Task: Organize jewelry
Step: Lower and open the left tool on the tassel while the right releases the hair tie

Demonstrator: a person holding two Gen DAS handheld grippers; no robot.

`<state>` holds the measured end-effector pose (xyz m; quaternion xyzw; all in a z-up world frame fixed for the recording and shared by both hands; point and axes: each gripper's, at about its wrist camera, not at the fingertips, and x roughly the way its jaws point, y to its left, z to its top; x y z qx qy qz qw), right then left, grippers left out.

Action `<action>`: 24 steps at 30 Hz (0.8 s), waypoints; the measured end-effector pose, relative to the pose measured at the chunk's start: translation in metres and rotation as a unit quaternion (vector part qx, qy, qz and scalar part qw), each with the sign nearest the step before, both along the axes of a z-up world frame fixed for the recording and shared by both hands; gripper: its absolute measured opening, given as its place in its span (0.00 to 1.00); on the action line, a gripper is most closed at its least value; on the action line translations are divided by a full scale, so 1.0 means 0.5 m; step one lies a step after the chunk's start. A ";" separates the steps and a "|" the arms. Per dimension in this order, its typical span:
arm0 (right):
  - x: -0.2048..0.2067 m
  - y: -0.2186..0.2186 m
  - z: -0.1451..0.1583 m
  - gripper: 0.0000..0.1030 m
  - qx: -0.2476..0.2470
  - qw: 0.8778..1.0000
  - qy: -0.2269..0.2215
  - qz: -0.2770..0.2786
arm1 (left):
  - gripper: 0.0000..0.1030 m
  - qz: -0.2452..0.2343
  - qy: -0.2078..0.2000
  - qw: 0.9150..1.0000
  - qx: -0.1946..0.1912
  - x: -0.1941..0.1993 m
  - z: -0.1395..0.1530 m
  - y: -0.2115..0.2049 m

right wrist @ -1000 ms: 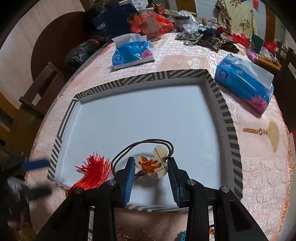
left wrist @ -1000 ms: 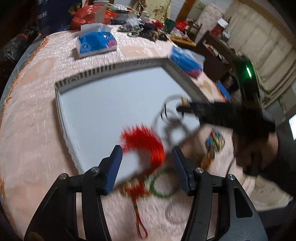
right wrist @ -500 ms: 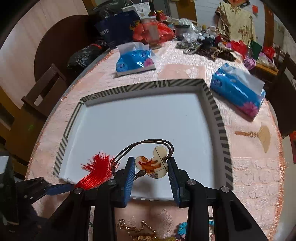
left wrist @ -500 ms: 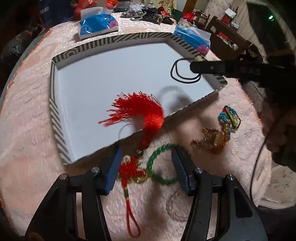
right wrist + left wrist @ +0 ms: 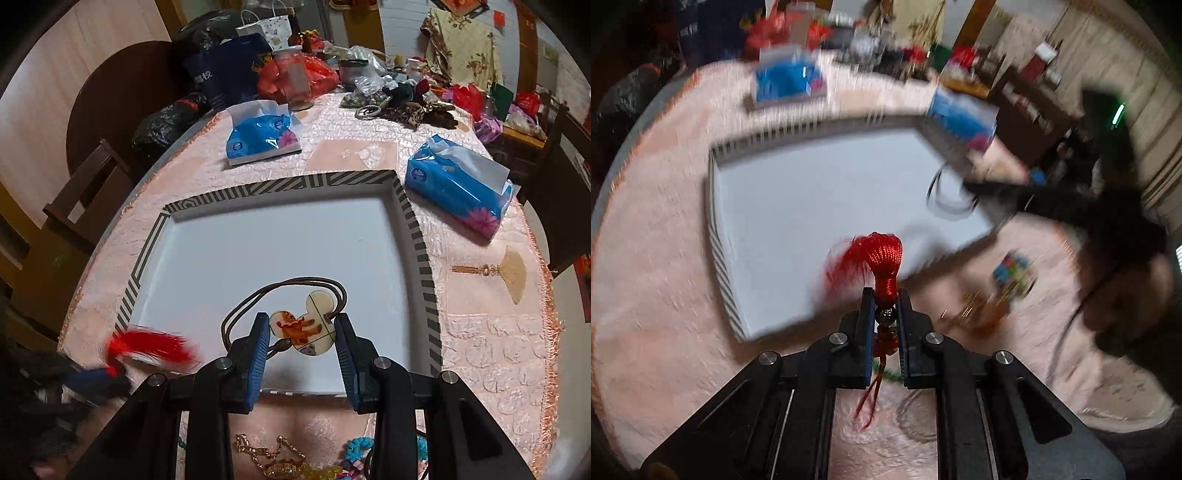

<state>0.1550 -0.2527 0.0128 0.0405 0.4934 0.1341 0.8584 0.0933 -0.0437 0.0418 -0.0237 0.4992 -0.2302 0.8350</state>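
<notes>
Left gripper (image 5: 886, 306) pressed together on the red silk tassel charm with a silver bead (image 5: 884, 266): pads pinch its neck, fringe fans out ahead of the tips over the near edge of the shallow white tray with striped rim (image 5: 718, 236), knot and cord loop hang back between the jaws. Left view heavily blurred.

Right gripper (image 5: 301, 332) pinches the cream mouse-head acrylic charm on a brown elastic hair tie (image 5: 304, 326) between its blue pads, elastic loop lying ahead of the tips above the tray floor. Gold chain jewelry (image 5: 273, 458) on the pink tablecloth (image 5: 487, 332) under the right gripper. Two blue tissue packs (image 5: 458, 192) far beyond the tray.
</notes>
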 end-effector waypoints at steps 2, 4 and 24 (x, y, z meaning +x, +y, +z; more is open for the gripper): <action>0.004 0.001 0.004 0.33 0.000 1.000 -0.002 0.001 | 0.09 0.007 -0.015 1.000 -0.017 0.018 0.041 0.008; 0.009 0.002 0.012 0.33 0.001 1.000 -0.006 0.003 | 0.09 0.015 -0.033 0.999 -0.037 0.043 0.086 0.016; 0.082 0.012 -0.078 0.33 0.006 0.999 0.044 -0.004 | 0.09 0.069 0.025 0.996 0.060 0.229 -0.112 -0.012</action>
